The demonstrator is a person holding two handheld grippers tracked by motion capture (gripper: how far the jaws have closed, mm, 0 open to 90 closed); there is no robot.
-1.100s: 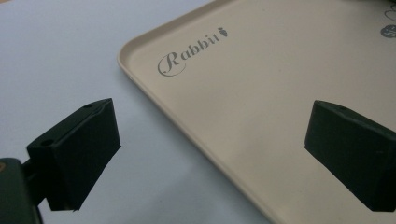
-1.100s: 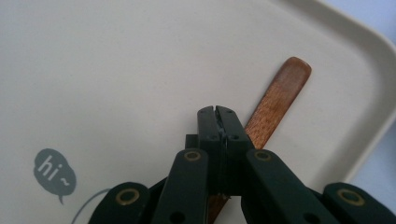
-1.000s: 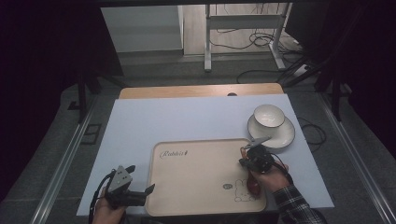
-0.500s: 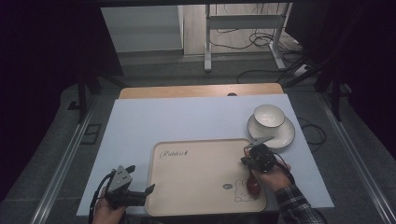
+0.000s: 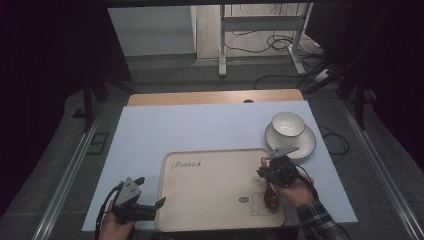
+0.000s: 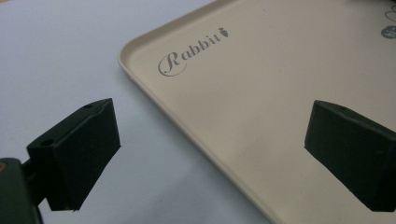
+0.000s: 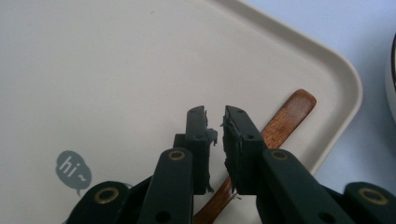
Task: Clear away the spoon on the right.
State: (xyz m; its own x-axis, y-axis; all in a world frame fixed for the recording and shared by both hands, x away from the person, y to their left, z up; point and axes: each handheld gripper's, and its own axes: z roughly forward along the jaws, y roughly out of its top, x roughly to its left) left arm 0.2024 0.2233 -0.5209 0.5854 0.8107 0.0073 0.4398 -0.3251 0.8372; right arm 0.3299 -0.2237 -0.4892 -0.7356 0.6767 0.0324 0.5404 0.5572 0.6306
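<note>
Right gripper view: our right gripper (image 7: 215,123) had just opened a crack above the spoon (image 7: 285,119) at the tray's (image 7: 327,60) three o'clock edge; our left gripper (image 6: 210,154) gaped wide.

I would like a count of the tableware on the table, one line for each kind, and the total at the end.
Tray: 1
Wooden spoon, lying on the tray: 1
Bowl: 1
Plate under the bowl: 1
Total: 4
</note>
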